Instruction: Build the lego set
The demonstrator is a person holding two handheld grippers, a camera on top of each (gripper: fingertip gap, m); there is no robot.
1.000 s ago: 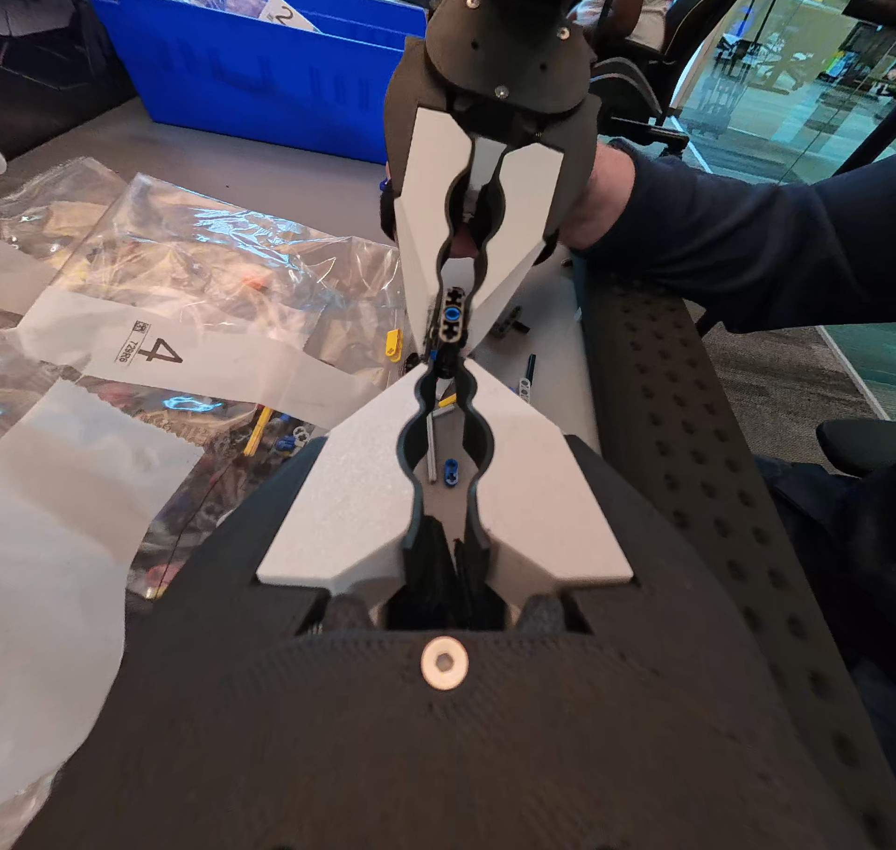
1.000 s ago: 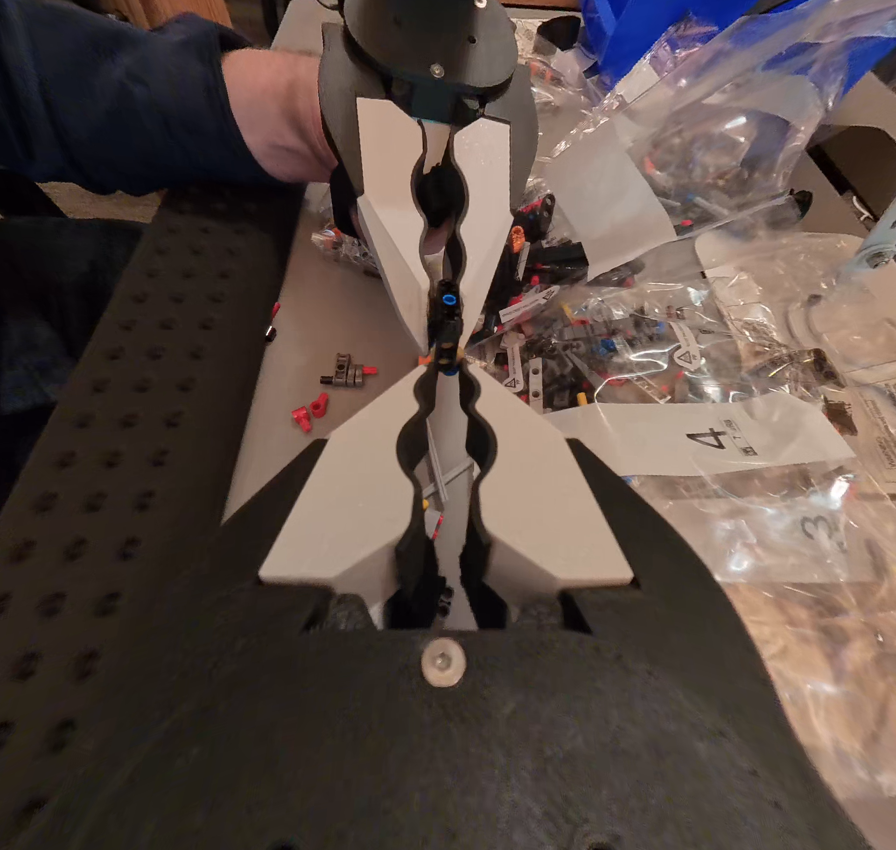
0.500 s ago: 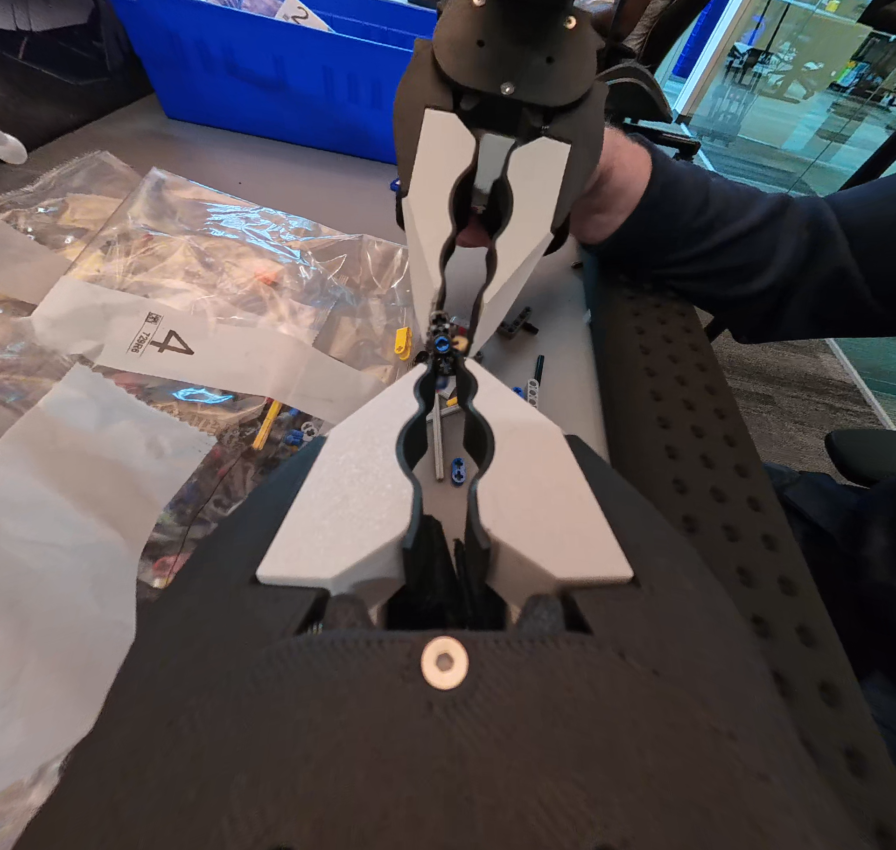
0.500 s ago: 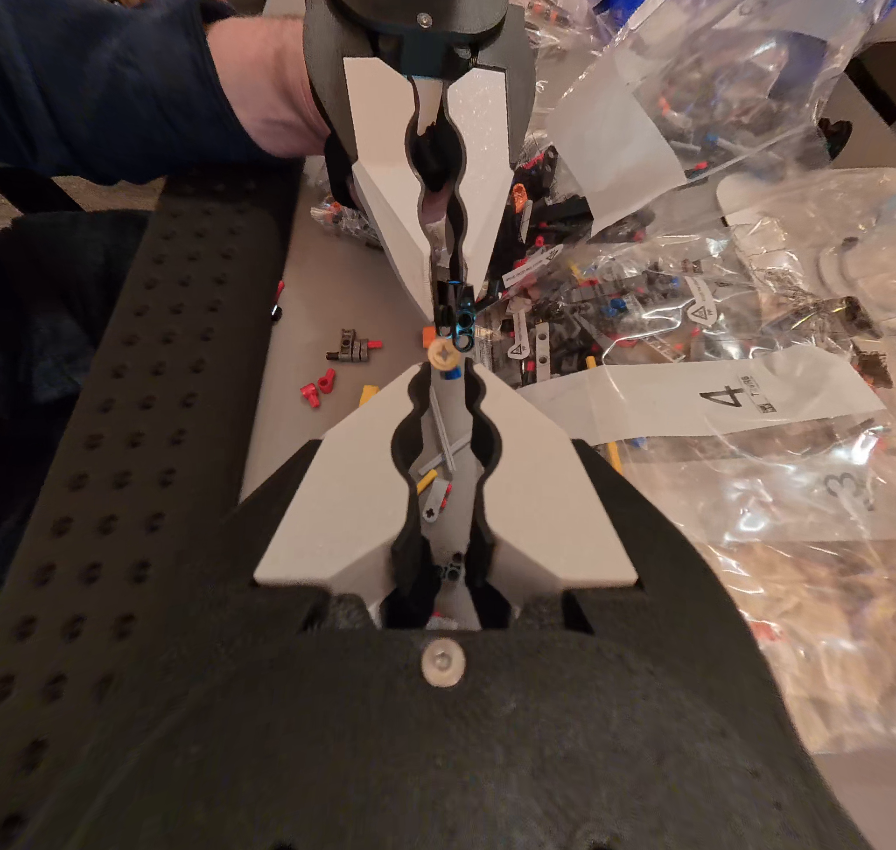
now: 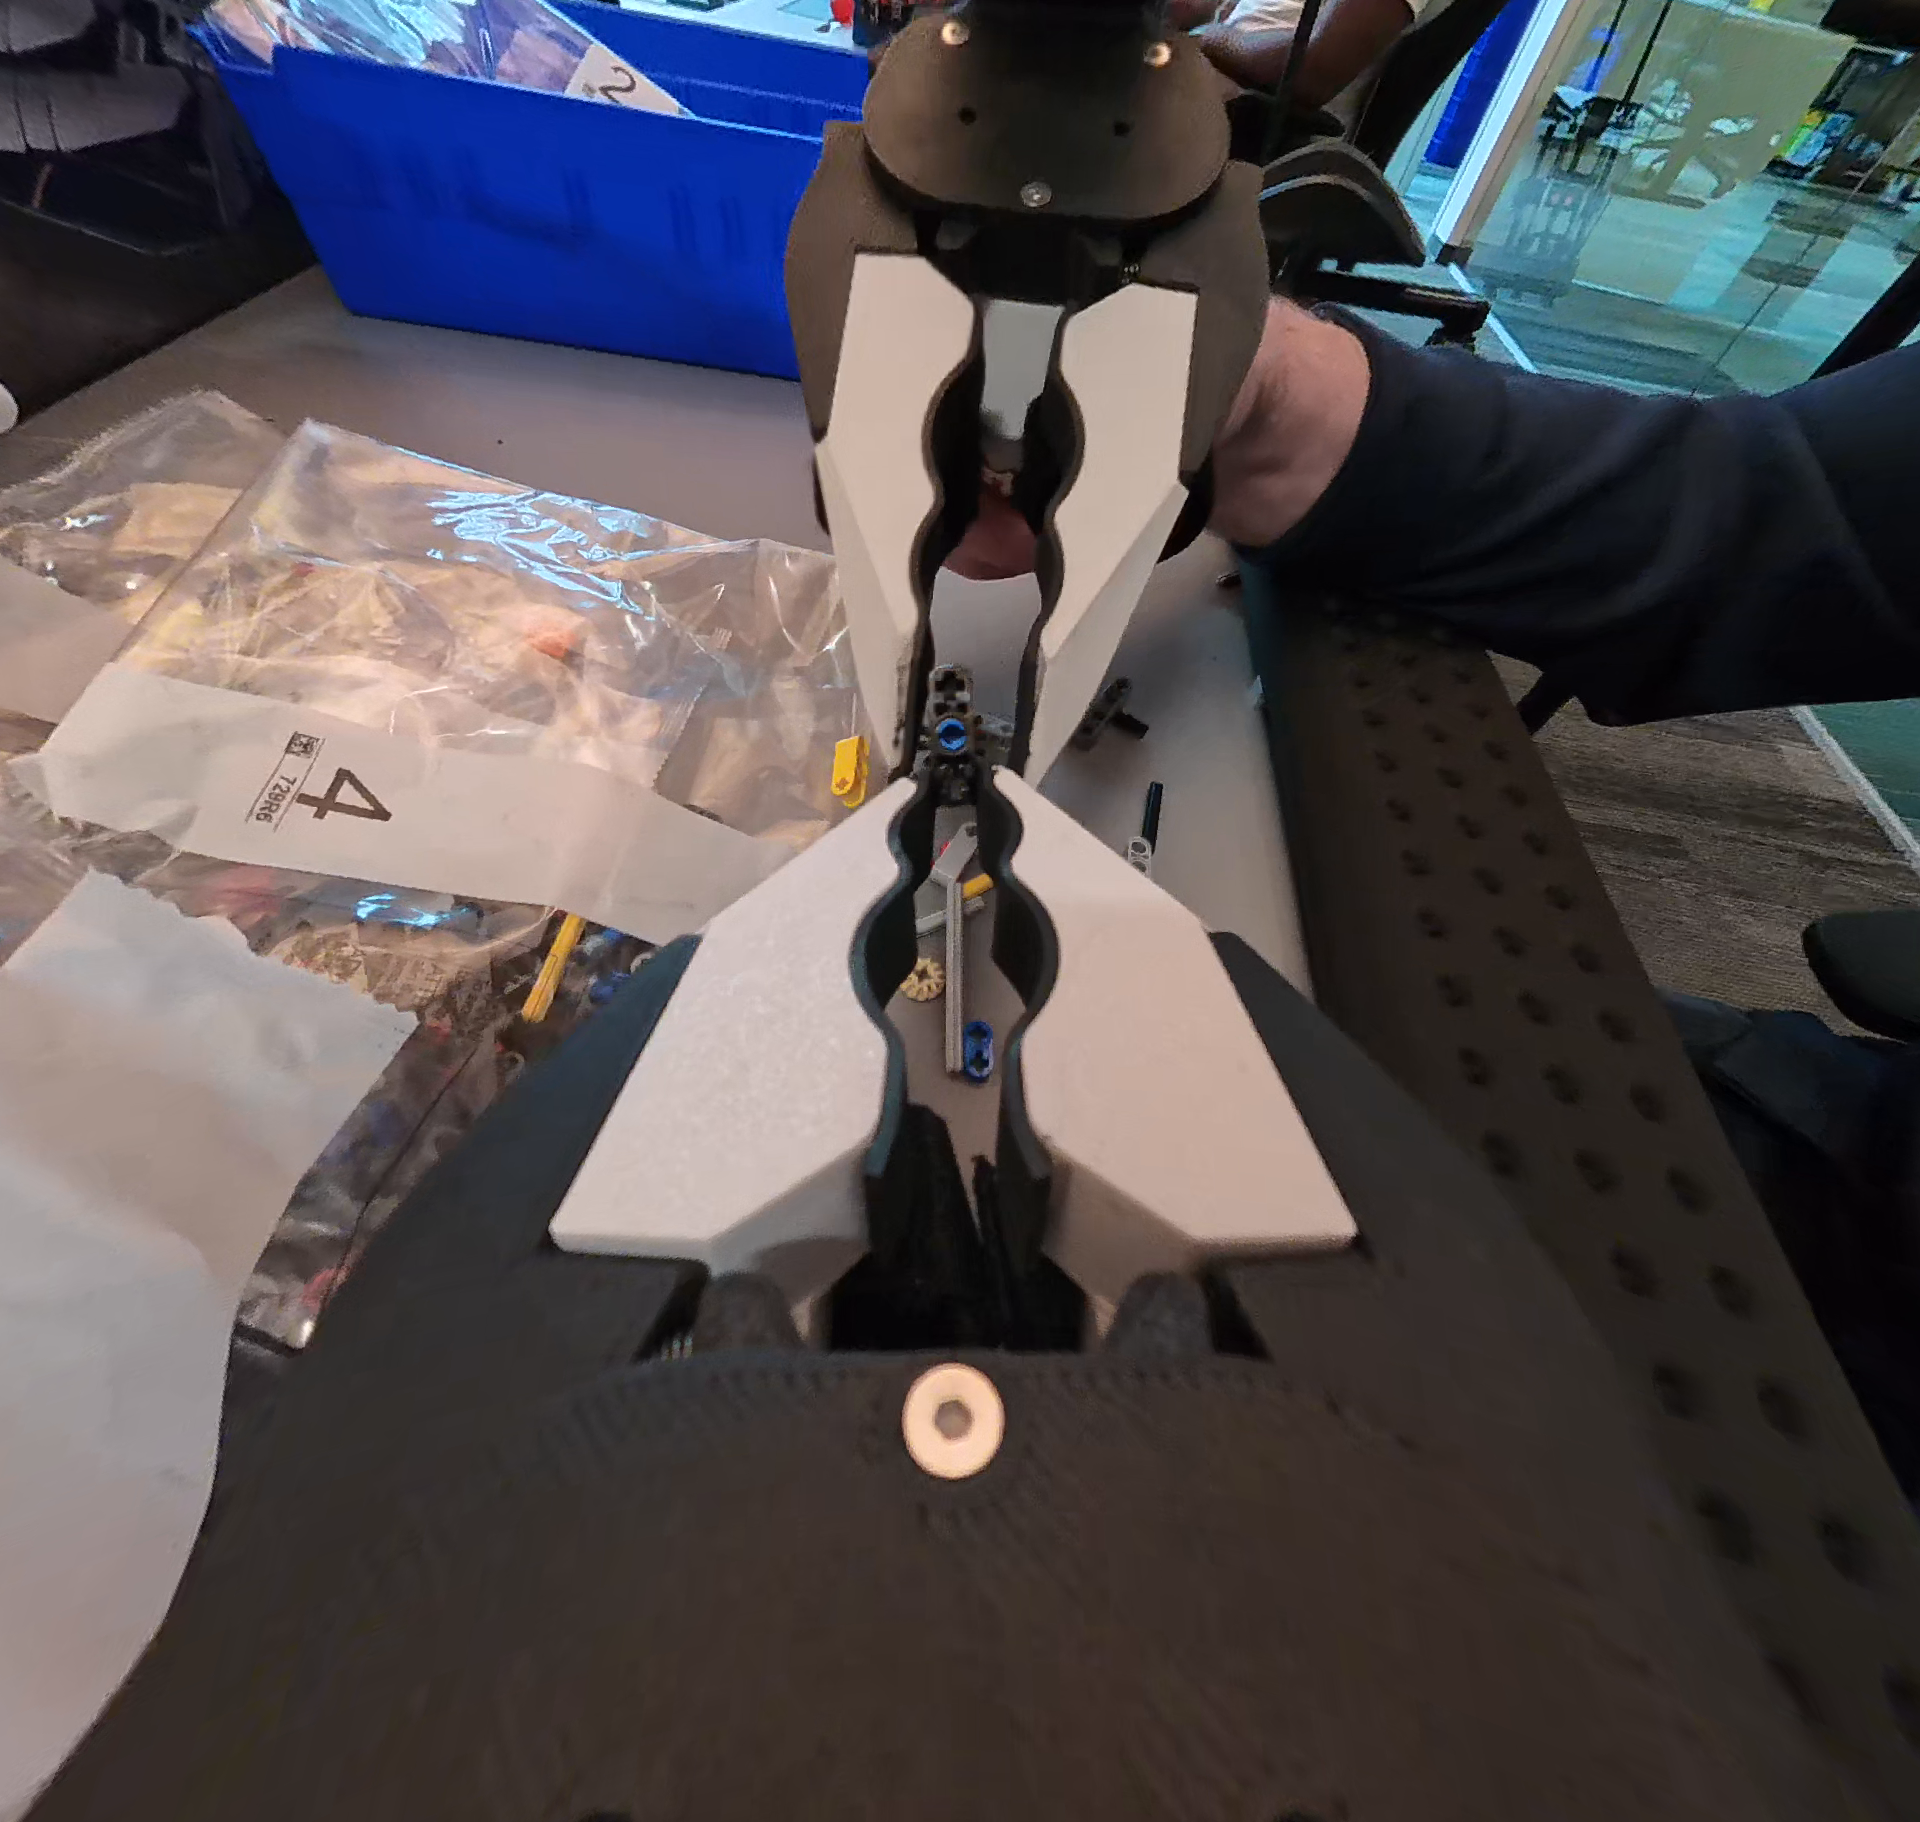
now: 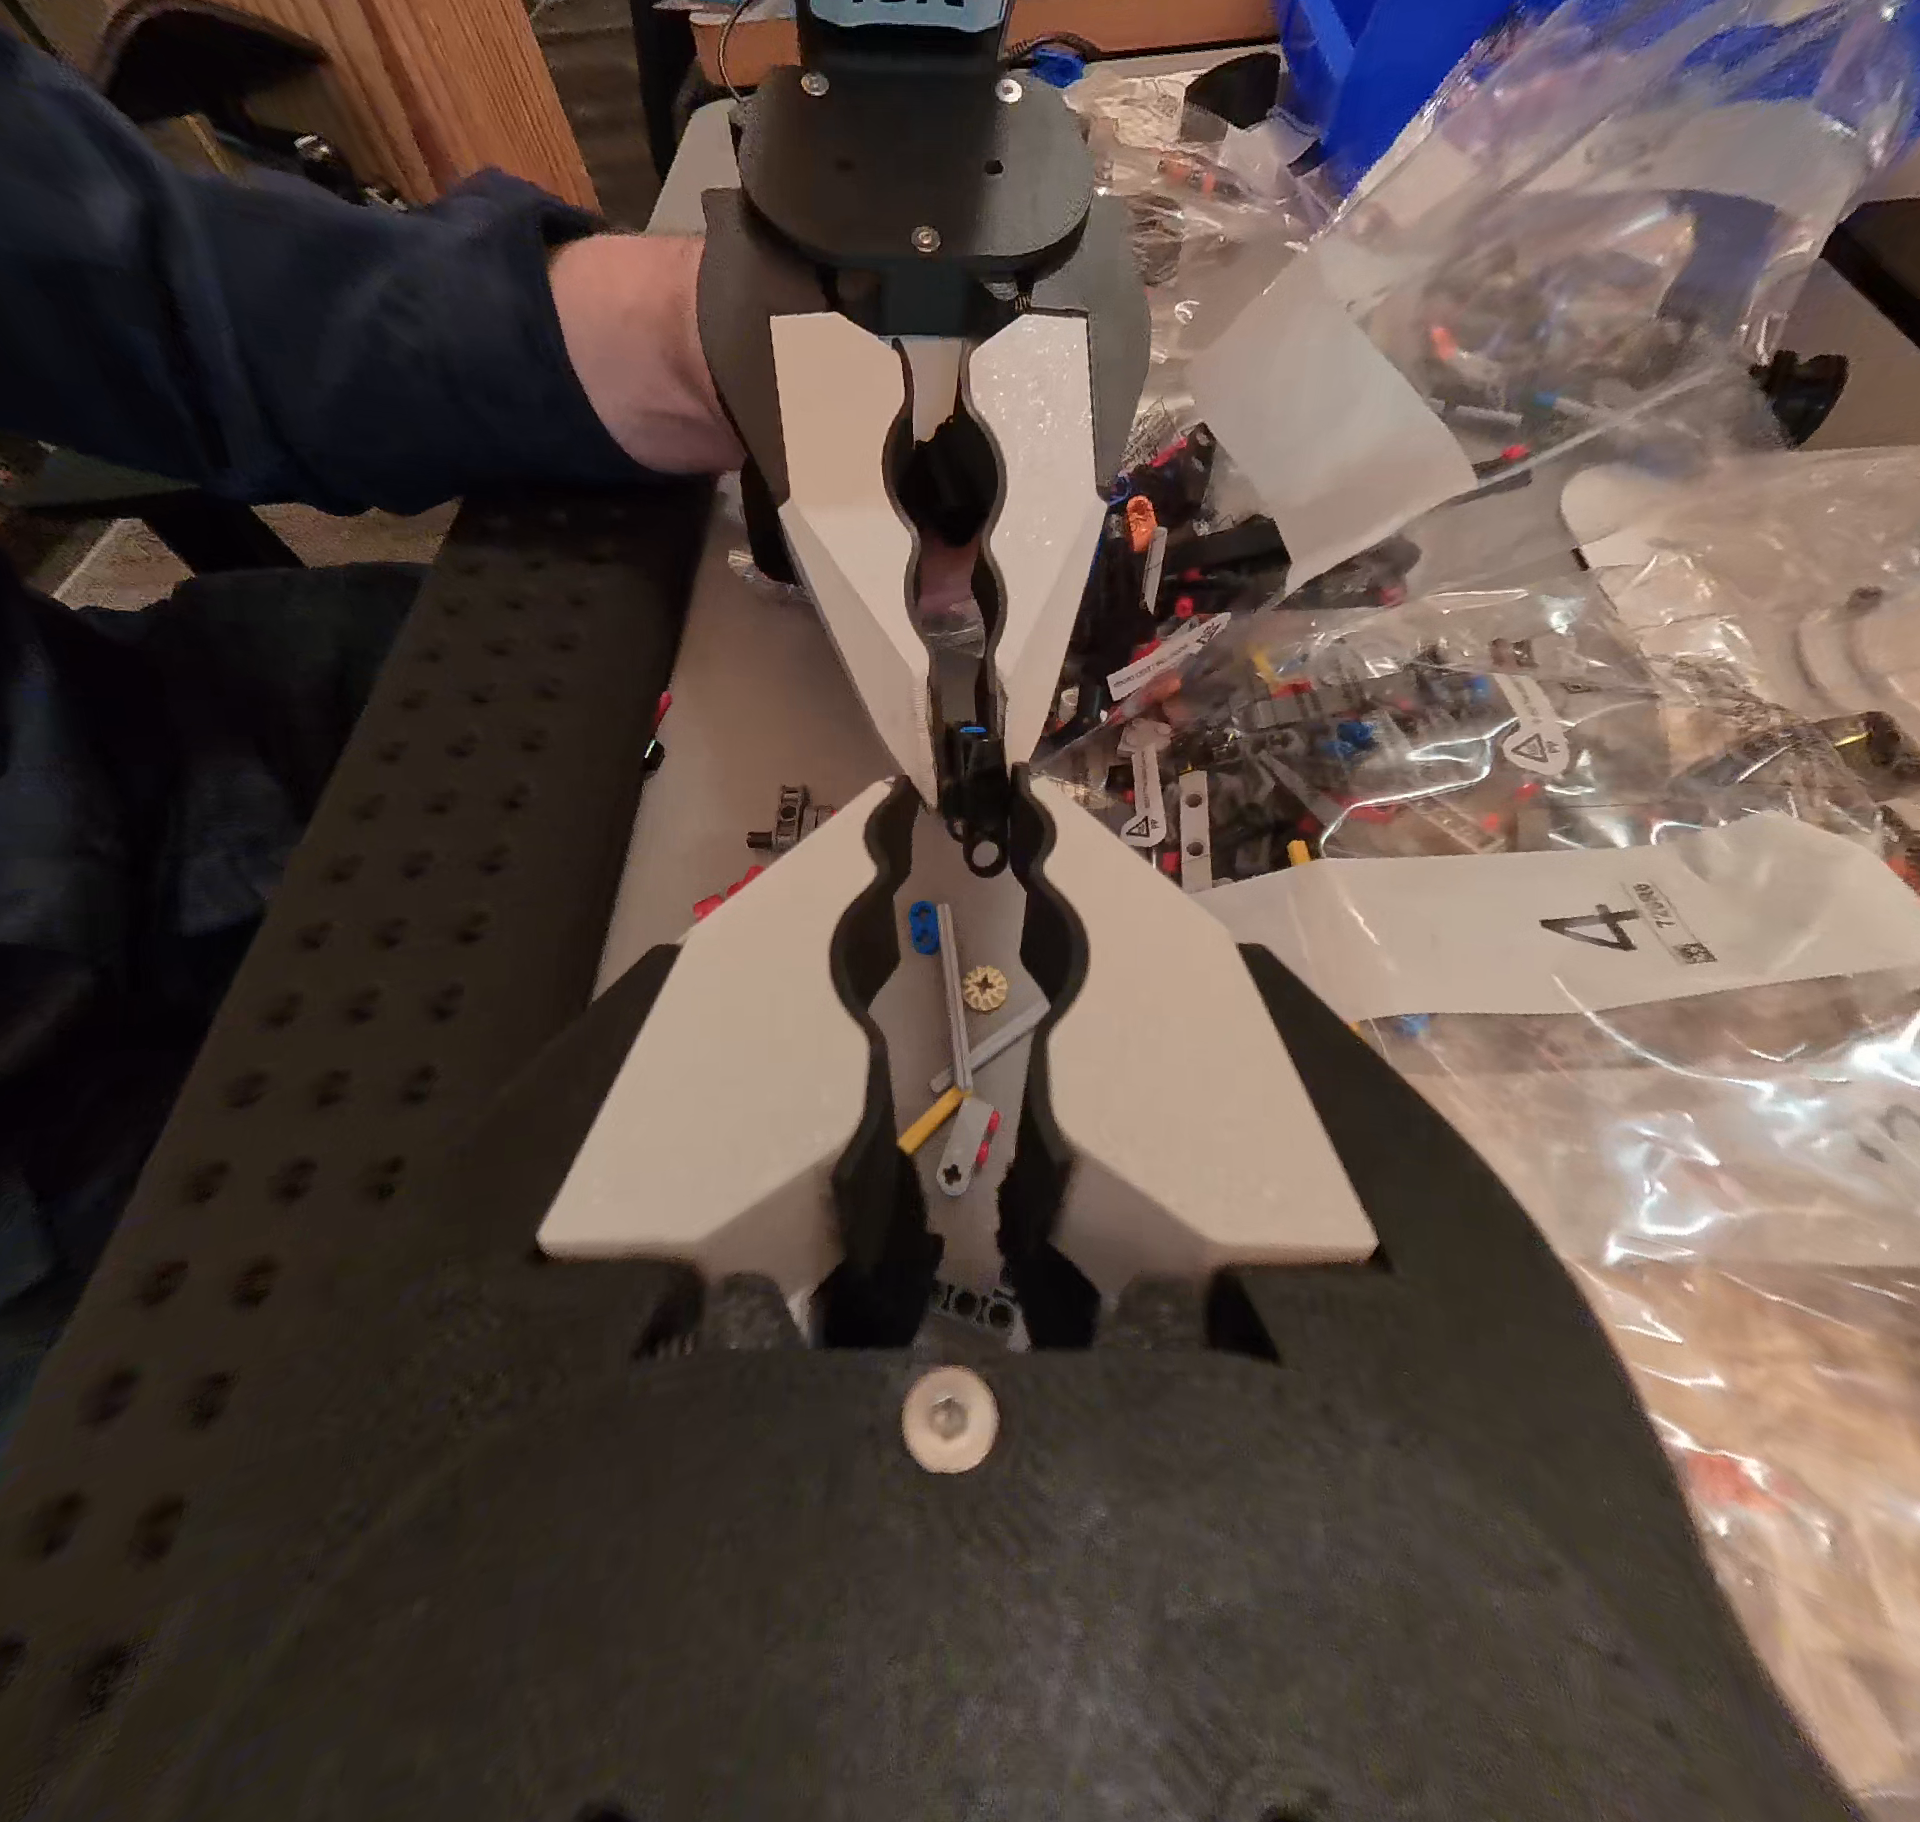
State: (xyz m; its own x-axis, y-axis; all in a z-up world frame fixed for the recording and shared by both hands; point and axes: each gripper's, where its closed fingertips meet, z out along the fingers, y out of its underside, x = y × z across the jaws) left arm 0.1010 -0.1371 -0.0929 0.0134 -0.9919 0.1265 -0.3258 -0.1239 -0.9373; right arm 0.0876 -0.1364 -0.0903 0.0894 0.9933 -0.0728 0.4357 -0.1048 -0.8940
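Tongs meet tip to tip above the table (image 5: 623, 442) as the person carries on building the lego set. The left tongs (image 5: 954, 785) are closed to a sliver on the lower end of a short black beam (image 5: 951, 702), which carries a blue pin (image 5: 951, 730). The right tongs (image 6: 966, 796) stand narrowly parted around the same beam; whether they press on it cannot be told.

A tan gear (image 6: 984, 989) that sat at the tips half a second ago now lies loose on the table below them, beside a grey axle (image 6: 956, 1003) and a small blue link (image 6: 921, 925). It seems to have dropped during the fitting. If so, that step has likely failed, and the gear will have to be picked up again before it can go onto the beam.

The left wrist view looks at the beam face on, so its holes and the pin's round end show plainly. It also takes in a blue bin (image 5: 540, 203) at the back and a sealed numbered bag (image 5: 416, 692) at the side. The right wrist view shows the beam edge on, with a ring-shaped end hanging down between the right tongs' tips. Only there do a heap of bagged parts (image 6: 1299, 775) and a grey arm with a red pin (image 6: 966, 1144) appear.
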